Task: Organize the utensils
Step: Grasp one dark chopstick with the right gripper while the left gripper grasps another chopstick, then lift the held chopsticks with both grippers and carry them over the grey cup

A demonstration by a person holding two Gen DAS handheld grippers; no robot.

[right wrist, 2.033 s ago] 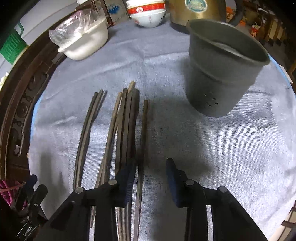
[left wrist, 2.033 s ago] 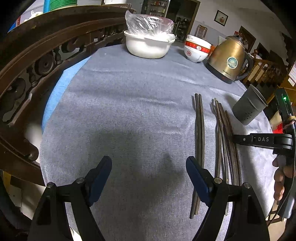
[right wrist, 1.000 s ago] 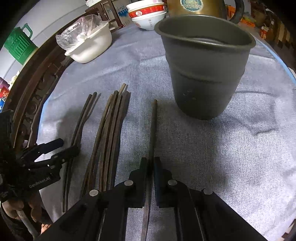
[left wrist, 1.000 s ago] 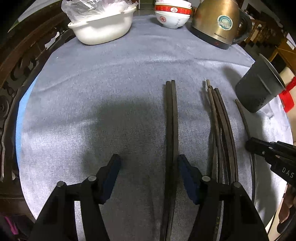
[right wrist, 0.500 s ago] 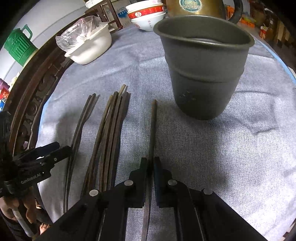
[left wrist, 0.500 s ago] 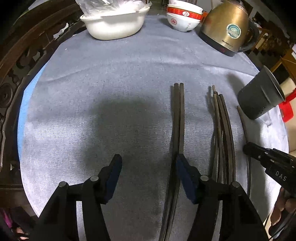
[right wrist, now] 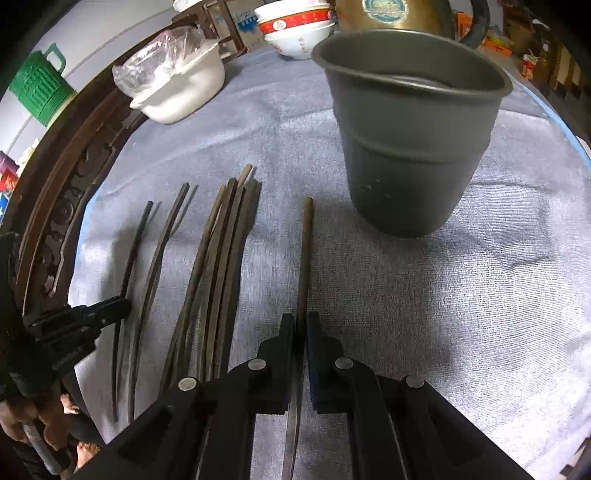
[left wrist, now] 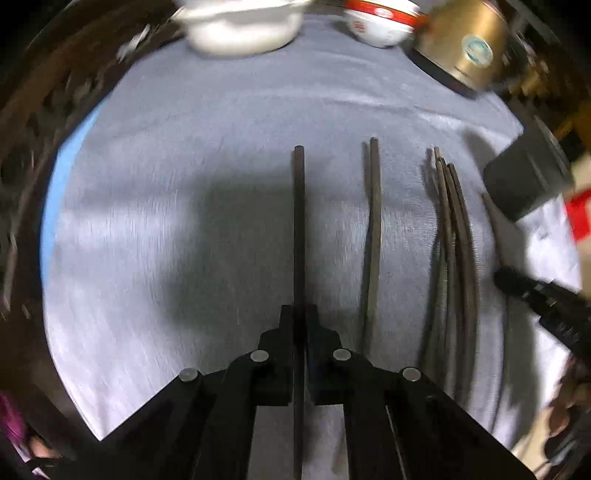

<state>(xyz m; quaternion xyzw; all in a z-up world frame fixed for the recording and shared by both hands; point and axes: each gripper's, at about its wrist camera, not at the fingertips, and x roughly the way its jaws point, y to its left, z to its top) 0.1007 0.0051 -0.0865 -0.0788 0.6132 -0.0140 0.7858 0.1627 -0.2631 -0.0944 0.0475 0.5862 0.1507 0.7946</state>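
Grey cloth point(right wrist: 424, 295) covers the round worktop and carries everything. Beyond the right hand-held gripper point(right wrist: 300, 325), ahead and slightly to its right, a dark grey cup point(right wrist: 410, 136) stands upright with small holes low in its wall. Farther off, past the cup, sit a brass-coloured kettle point(left wrist: 461, 44), stacked red-and-white bowls point(right wrist: 295, 29) and a white bowl with a plastic bag point(right wrist: 177, 85) in it.

Left of the right hand-held gripper a bundle of brown chopsticks point(right wrist: 221, 266) lies on the cloth, lengthwise away from the camera. Between that bundle and the left hand-held gripper point(left wrist: 300, 325) lies one more chopstick point(left wrist: 373, 240) on its own.

Each hand-held gripper is clenched on a single chopstick. The left one pinches a dark chopstick point(left wrist: 299, 229) that runs straight ahead from its tips. The right one pinches a brown chopstick point(right wrist: 306, 258) whose far end points at the cloth just left of the cup.
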